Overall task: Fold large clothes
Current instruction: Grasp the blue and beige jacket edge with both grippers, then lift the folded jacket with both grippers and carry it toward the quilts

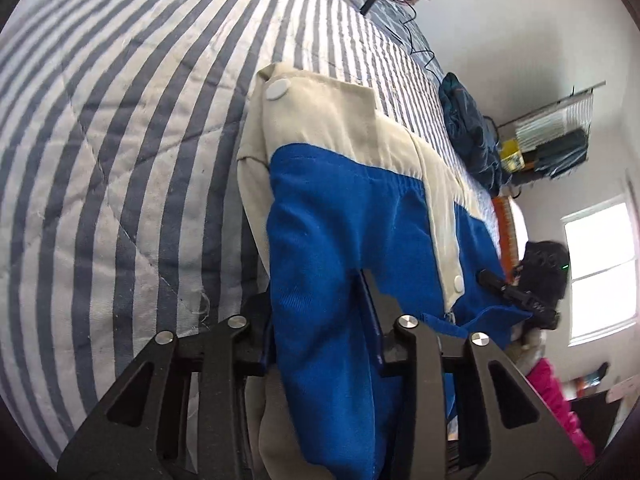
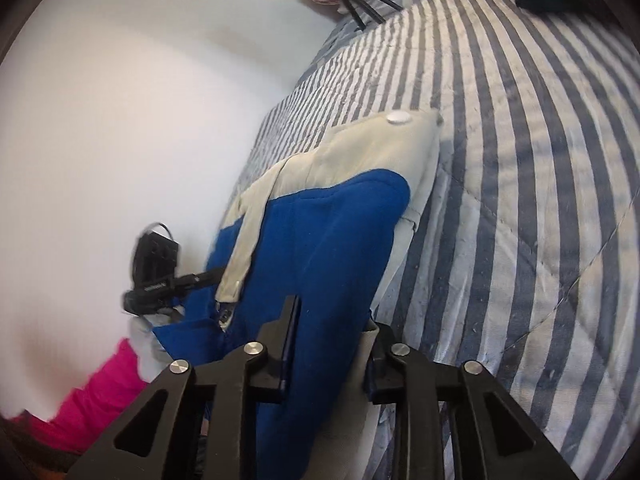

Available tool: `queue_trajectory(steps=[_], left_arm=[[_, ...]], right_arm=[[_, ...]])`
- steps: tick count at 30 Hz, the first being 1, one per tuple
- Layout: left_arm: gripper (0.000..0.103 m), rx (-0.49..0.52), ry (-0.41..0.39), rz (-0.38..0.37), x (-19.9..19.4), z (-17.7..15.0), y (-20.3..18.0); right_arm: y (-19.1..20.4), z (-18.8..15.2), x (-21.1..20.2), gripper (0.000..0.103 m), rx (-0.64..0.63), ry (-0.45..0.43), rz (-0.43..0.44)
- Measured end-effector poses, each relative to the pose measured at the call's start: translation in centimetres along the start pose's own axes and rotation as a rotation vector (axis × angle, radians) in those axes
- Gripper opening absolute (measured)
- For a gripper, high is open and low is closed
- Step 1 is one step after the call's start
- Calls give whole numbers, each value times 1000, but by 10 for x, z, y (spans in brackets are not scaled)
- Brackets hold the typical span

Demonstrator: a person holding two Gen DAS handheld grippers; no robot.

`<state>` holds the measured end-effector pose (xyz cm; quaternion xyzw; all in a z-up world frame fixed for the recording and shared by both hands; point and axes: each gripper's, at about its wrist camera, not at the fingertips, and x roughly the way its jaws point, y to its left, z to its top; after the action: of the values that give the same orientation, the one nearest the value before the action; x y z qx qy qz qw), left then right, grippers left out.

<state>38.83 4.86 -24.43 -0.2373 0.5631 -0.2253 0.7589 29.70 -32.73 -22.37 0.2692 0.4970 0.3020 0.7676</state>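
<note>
Left wrist view: left gripper (image 1: 316, 312) clamped on a bunched fold of the blue-and-cream jacket (image 1: 340, 208), lying on the striped quilt (image 1: 120, 140) near its right edge. Right gripper (image 2: 332, 320) likewise pinching blue fabric (small white lettering on the other gripper's body, too blurred to read). Broad bare quilt beyond the cream collar; dark bundle (image 1: 472, 136) farther along the edge.

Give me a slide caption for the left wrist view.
Left tongs clamp the blue-and-cream garment above a striped quilt.
</note>
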Motion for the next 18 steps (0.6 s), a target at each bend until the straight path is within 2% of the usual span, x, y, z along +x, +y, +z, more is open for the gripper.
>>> queue_trajectory(steps=[7,14,18], left_arm=[[21,103,-41,96,-8,-4,-38],[16,173,-78,111,-19,-10,-73],[15,214,-85,112,-25,-17,-92]], right_arm=[[49,0,-6,19,-142,5,-181],[86,5,-7,17,-213,0,-263],[101,-5,-16,16,-252,4,-301]])
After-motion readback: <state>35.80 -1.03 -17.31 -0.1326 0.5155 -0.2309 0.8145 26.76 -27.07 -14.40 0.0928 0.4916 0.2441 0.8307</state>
